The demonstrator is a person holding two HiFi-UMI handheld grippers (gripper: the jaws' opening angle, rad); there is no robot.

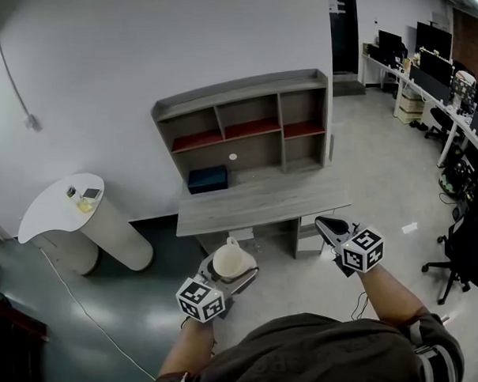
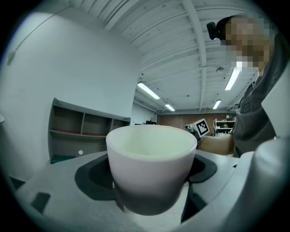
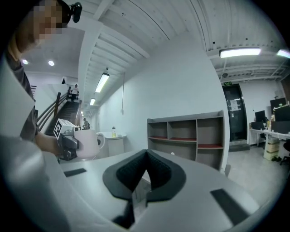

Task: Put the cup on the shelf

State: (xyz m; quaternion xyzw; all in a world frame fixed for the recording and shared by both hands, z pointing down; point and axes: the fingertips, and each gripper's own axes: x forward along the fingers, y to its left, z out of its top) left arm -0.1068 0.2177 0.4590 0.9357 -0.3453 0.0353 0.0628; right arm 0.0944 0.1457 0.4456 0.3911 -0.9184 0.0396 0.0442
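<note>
A white cup (image 1: 228,260) with a handle sits upright between the jaws of my left gripper (image 1: 227,275), which is shut on it. The left gripper view is filled by the cup (image 2: 152,167), both dark pads pressed to its sides. My right gripper (image 1: 329,226) hangs beside it, shut with nothing in it; its tips meet in the right gripper view (image 3: 145,156), where the cup (image 3: 87,143) also shows at left. The grey shelf unit (image 1: 244,123) with red boards stands on a desk (image 1: 259,201) ahead, well beyond both grippers.
A dark blue box (image 1: 207,179) sits on the desk under the shelf's left side. A white rounded counter (image 1: 66,210) stands to the left. Office chairs (image 1: 467,251) and desks with monitors (image 1: 434,47) line the right.
</note>
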